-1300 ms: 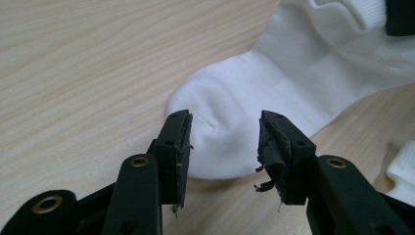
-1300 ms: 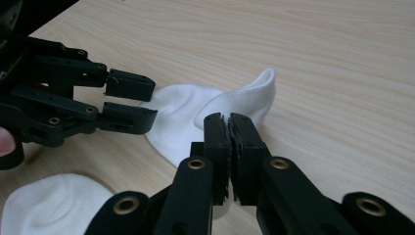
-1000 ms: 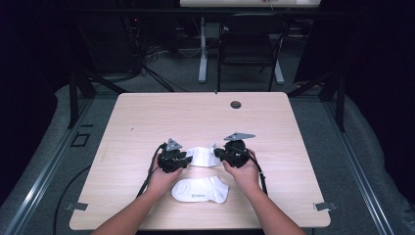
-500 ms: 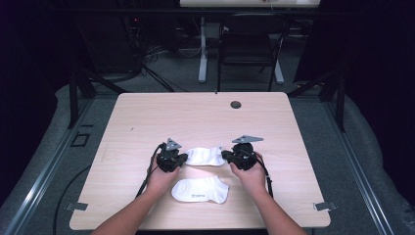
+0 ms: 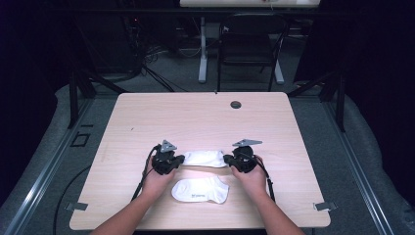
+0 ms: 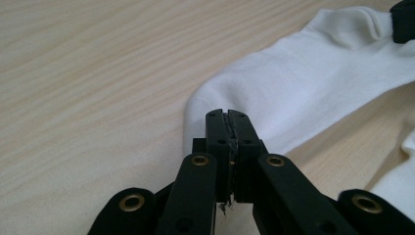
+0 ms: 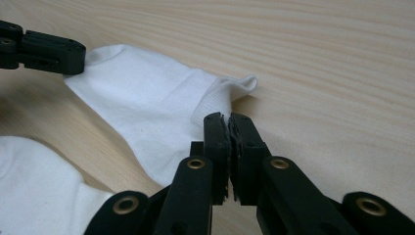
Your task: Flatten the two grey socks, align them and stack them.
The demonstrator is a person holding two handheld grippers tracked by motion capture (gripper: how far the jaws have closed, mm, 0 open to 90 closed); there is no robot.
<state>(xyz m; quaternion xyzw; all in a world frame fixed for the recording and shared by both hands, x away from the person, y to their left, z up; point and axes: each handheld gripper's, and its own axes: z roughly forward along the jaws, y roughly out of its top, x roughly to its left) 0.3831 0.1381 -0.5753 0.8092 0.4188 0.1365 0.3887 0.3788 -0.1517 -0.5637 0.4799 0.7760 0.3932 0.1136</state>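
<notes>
Grips the far sock (image 5: 205, 158) at both ends, flat on the desk (image 5: 195, 117), directly at 12 o'clock from the near sock (image 5: 200, 190). At the 9 o'clock end, pinches the rounded toe edge with the fingers of the left gripper (image 6: 228, 115), pressed together on a thin fold of fabric. At the 3 o'clock end, nips the ribbed cuff with the fingers of the right gripper (image 7: 229, 117), likewise closed tight on cloth. Keeps the two grips well apart, probably to pull the sock straight and smooth before laying it over its mate. Leaves the near sock untouched at 6 o'clock, just beside both hands, likely as the base for pairing. Calls for an even lift next, lest one end slip free.
</notes>
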